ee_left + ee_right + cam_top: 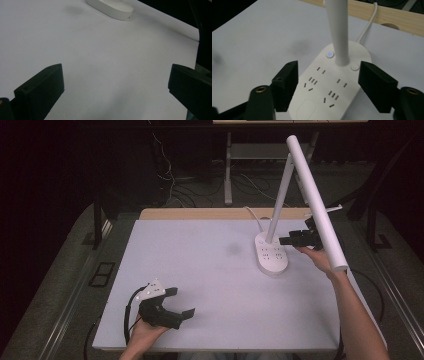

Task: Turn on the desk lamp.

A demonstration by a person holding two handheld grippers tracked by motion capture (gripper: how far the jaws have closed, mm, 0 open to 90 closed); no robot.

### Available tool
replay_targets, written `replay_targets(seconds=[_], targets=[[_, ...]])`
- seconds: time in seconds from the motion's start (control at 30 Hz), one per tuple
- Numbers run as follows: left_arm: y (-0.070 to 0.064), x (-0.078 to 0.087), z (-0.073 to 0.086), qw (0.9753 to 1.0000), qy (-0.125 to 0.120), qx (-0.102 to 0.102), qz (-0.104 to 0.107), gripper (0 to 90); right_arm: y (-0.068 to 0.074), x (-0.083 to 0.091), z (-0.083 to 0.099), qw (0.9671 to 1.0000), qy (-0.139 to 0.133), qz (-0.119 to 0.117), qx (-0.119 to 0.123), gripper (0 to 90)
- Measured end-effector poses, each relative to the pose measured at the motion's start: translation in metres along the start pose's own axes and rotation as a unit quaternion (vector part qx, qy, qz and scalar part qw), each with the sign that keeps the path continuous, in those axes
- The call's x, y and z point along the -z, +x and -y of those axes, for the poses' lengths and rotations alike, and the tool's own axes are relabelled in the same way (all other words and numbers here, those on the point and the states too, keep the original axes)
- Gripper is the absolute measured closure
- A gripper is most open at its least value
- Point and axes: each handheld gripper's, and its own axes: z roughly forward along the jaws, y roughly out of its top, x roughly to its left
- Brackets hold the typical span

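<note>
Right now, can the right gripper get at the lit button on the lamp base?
Probably yes. The right gripper hovers open just over the lamp base, and nothing lies between it and the lit button, beside the lamp stem.

White table (200,270) bearing lamp base (271,254)

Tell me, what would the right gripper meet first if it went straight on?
Probably the lamp base: the open right gripper points at its socket face, with the pole just beyond. Depth is unclear.
</note>
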Motion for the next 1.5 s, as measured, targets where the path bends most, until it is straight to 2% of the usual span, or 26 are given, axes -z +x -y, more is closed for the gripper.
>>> replay_targets(seconds=[0.23,0.47,0.6,1.03,1.23,1.37,1.5], targets=[[0.000,0.000,0.000,1.0000,0.002,-0.002,0.001,0.0,-0.013,-0.007,0.001,0.9995,-0.022,0.002,-0.021,47.1],[0.000,0.000,0.000,1.0000,0.002,-0.001,0.003,0.0,-0.020,-0.015,0.003,0.9992,-0.024,0.003,-0.032,55.3],[0.000,-0.001,0.000,1.0000,0.003,-0.002,0.003,0.0,-0.027,-0.024,0.005,0.9985,-0.023,0.002,-0.050,63.2],[0.001,0.000,0.000,1.0000,0.005,0.000,0.004,0.0,-0.031,-0.043,0.007,0.9978,-0.019,0.008,-0.063,74.1],[0.001,0.000,0.000,1.0000,0.004,0.001,0.005,0.0,-0.035,-0.054,0.010,0.9968,-0.019,0.016,-0.076,83.5],[0.001,0.000,0.000,1.0000,0.005,0.000,0.004,0.0,-0.037,-0.060,0.012,0.9956,-0.019,0.017,-0.090,85.4],[0.001,-0.001,0.000,1.0000,0.005,-0.001,0.005,0.0,-0.039,-0.065,0.014,0.9954,-0.014,0.019,-0.093,87.4]])
